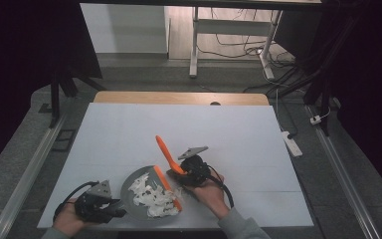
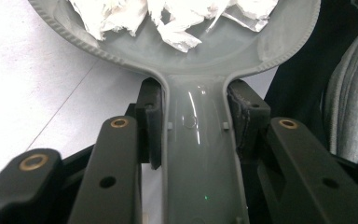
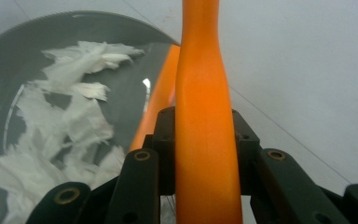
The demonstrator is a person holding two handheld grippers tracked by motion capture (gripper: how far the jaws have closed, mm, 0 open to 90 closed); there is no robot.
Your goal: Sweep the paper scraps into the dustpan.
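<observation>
Both grippers sit at the near edge of the white bench. Left gripper has its jaws clenched on the grey handle of the dustpan, which lies flat on the bench with torn white paper scraps heaped inside. Right gripper has its jaws clamped around the orange brush handle, whose lower end rests at the pan's right rim.
</observation>
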